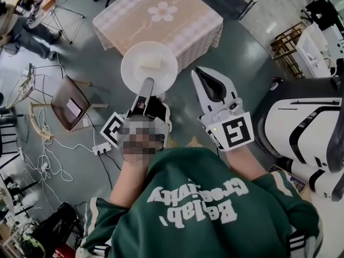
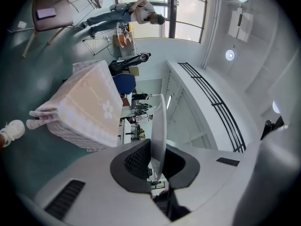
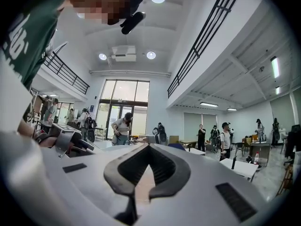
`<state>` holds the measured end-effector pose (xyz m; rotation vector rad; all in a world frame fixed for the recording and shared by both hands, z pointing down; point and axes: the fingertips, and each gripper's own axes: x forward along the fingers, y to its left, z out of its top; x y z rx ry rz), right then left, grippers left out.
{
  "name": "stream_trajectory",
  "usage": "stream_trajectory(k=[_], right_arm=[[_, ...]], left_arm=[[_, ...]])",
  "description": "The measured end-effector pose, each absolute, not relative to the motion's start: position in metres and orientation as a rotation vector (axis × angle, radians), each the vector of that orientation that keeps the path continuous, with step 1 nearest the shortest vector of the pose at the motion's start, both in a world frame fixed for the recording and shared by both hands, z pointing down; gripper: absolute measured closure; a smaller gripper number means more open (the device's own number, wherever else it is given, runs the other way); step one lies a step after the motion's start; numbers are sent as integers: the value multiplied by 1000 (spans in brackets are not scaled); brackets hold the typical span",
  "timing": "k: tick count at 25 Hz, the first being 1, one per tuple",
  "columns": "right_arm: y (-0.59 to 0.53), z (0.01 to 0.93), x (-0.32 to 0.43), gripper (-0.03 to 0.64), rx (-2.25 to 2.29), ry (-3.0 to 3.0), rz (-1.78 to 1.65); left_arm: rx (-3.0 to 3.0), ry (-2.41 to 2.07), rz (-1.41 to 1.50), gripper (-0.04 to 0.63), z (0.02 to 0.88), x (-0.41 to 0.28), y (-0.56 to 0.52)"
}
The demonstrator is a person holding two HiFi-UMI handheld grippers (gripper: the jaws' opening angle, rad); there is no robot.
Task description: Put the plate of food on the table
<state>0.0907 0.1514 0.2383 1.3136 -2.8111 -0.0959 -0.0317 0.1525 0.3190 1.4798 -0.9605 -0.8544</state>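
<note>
In the head view a white plate (image 1: 149, 69) carries a pale block of food (image 1: 152, 62). My left gripper (image 1: 147, 83) is shut on the plate's near rim and holds it level above the floor. In the left gripper view the plate (image 2: 159, 126) stands edge-on between the black pads (image 2: 137, 160). The table (image 1: 161, 15) lies just beyond the plate, under a pink checked cloth with a flower print; the left gripper view also has this table (image 2: 87, 109). My right gripper (image 1: 198, 72) is beside the plate to the right, shut and holding nothing (image 3: 149, 148).
A wooden chair (image 1: 69, 105) stands on the floor at the left, with a power strip (image 1: 101, 149) and cables nearby. A white machine (image 1: 301, 128) fills the right side. Wooden shelving (image 1: 287, 43) stands at the far right. Several people (image 3: 123, 126) stand in the hall.
</note>
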Motion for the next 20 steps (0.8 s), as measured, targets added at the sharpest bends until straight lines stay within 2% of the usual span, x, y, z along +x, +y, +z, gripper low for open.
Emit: stream_trajectory(k=[20], right_arm=[[39,233,40,601,1381,-2787,-71]], left_arm=[[1469,-917,-824,565,316,-80,39]])
